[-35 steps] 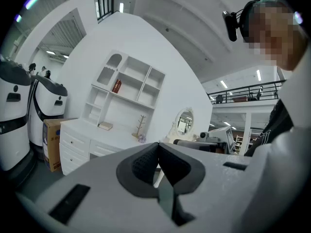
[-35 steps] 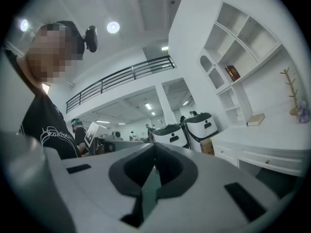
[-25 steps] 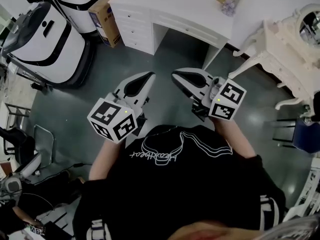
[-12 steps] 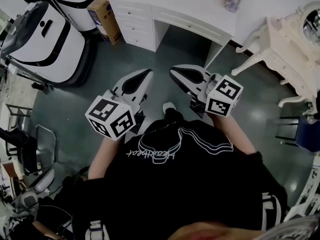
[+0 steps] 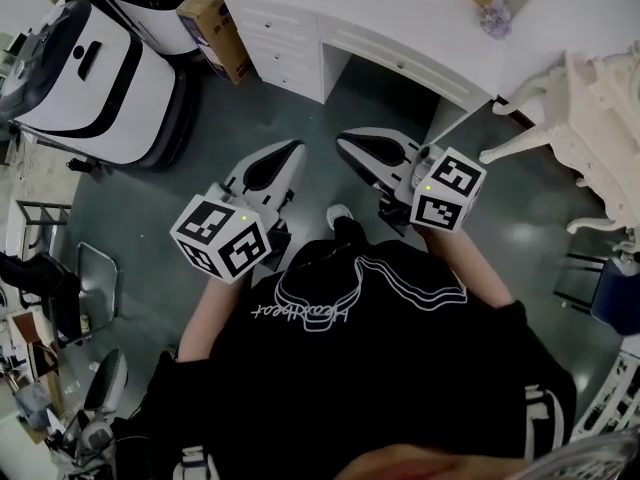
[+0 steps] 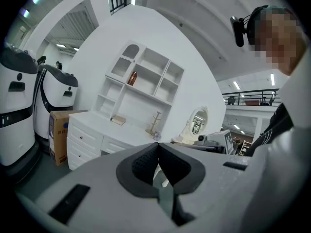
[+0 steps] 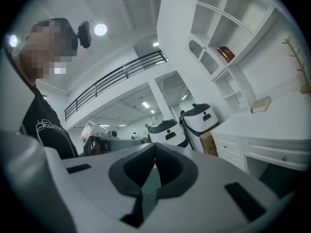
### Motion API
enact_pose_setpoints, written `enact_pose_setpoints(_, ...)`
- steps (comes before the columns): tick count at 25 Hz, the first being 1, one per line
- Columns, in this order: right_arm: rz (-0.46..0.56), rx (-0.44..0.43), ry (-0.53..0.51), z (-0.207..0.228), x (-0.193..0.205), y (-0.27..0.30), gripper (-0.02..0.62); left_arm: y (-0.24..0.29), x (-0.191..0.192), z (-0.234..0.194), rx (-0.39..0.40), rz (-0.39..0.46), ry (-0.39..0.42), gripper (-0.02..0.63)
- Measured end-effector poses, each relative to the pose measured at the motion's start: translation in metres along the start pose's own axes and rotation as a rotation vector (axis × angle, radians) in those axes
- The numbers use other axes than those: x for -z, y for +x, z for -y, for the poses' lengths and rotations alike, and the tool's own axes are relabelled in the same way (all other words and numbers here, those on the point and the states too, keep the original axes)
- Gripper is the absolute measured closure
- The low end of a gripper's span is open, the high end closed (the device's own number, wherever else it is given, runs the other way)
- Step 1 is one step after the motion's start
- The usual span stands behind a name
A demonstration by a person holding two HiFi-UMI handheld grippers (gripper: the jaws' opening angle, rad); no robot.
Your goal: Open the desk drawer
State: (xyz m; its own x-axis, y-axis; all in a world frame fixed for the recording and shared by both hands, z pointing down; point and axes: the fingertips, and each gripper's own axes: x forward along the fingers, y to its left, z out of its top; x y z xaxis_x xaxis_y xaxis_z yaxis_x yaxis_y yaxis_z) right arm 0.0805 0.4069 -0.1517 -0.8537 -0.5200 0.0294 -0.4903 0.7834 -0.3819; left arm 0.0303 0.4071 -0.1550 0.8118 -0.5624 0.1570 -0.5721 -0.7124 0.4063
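Sitting shut, white desk drawer (image 5: 400,60)

The white rectangular desk (image 5: 380,8) looked smooth and painted to me, faintly satin. I read the dark grey floor (image 5: 250,118) as polished, catching glare. The brown cardboard box (image 5: 215,28) was matt. The left gripper (image 6: 158,145) wore matt grey plastic, with finely textured dark pads (image 6: 143,163); the person's black shirt (image 5: 400,398) was cloth

A black short-sleeved T-shirt (image 5: 400,368) bearing a white line drawing (image 5: 350,286) is worn. The white, dark-padded left gripper (image 5: 292,152) and right gripper (image 5: 348,146) are each fitted with a black-and-white marker cube (image 5: 222,238).
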Motion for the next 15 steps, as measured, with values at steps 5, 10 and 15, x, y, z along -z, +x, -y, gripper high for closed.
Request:
enact_pose_setpoints(5, -0.02, -0.034, 0.059, 0.067, -0.01, 0.022, 0.589, 0.052, -0.011, -0.046, -0.043, -0.014, -0.063, 0.603)
enact_pose_setpoints(10, -0.054, -0.058, 0.072, 0.124, -0.019, 0.045, 0.589, 0.1, -0.022, -0.088, -0.072, -0.015, -0.084, 0.603)
enact_pose_setpoints(15, -0.109, -0.085, 0.058, 0.163, -0.017, 0.067, 0.589, 0.133, -0.029, -0.116, -0.062, 0.014, -0.074, 0.603)
